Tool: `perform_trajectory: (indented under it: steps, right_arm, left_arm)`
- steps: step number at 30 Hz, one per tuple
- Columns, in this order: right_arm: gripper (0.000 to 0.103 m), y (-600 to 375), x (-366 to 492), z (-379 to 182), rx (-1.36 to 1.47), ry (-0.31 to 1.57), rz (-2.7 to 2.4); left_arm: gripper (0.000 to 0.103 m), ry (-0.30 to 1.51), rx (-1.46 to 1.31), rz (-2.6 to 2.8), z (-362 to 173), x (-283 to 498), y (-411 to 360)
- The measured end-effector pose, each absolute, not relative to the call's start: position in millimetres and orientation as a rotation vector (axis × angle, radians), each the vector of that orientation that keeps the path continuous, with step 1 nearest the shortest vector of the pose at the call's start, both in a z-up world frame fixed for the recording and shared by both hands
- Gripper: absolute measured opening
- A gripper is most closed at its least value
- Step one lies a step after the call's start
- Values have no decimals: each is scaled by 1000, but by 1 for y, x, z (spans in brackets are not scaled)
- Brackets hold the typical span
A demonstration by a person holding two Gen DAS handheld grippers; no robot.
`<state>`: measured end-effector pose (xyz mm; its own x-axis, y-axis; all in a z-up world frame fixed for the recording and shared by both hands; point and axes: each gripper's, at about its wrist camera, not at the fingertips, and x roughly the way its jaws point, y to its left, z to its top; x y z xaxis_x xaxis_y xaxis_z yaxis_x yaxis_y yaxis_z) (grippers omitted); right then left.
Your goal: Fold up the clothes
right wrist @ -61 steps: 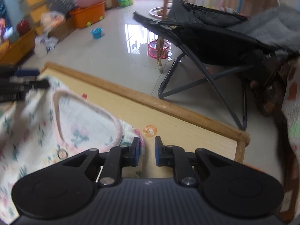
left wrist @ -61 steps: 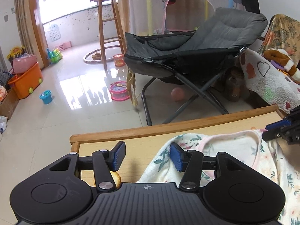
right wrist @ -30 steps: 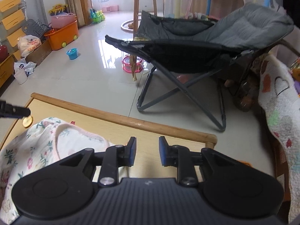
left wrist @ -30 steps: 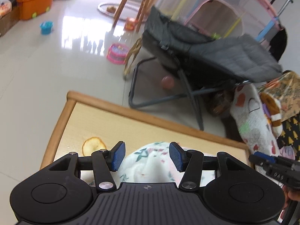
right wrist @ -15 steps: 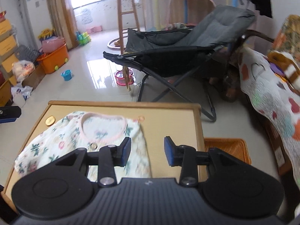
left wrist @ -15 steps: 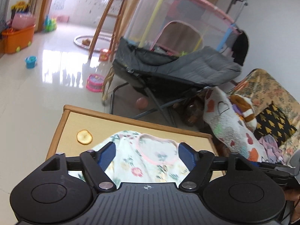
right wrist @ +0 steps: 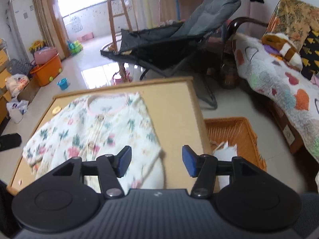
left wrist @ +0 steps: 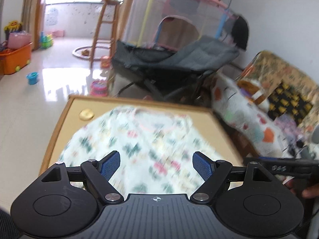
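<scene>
A white floral baby garment point(right wrist: 95, 131) with a pink collar lies spread flat, front up, on the small wooden table point(right wrist: 171, 107). In the left wrist view the same garment point(left wrist: 139, 139) is blurred. My left gripper point(left wrist: 156, 164) hovers over the garment's near part, open, nothing between its blue pads. My right gripper point(right wrist: 156, 163) hangs above the garment's near right corner and the table's right side; its jaws are opening, with nothing gripped. The right gripper point(left wrist: 287, 167) also shows at the right edge of the left wrist view.
An orange wicker basket point(right wrist: 233, 131) holding something white stands on the floor right of the table. A grey folding chair point(right wrist: 171, 41) stands beyond the table. A sofa with a patterned blanket point(right wrist: 279, 83) is at the right. A round yellow sticker point(left wrist: 86, 114) marks the table's far left corner.
Both grippers have pulled back from the table's far edge toward its near side and opened wider. The garment, earlier bunched near the far edge, now lies spread out flat.
</scene>
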<state>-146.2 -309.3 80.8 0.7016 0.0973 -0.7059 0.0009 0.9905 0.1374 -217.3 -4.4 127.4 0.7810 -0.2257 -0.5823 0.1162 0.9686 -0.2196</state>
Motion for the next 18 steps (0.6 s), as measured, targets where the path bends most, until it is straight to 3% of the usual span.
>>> perform_trajectory:
  steps: [12,18]
  right_arm:
    - [55,-268,-160,69,3,834,141]
    - [49,-231,-145,59,-124,845,243]
  left_arm:
    - [81,726,-259,-133,78,-230,32]
    - [81,749,-334,-93,62,-226,45]
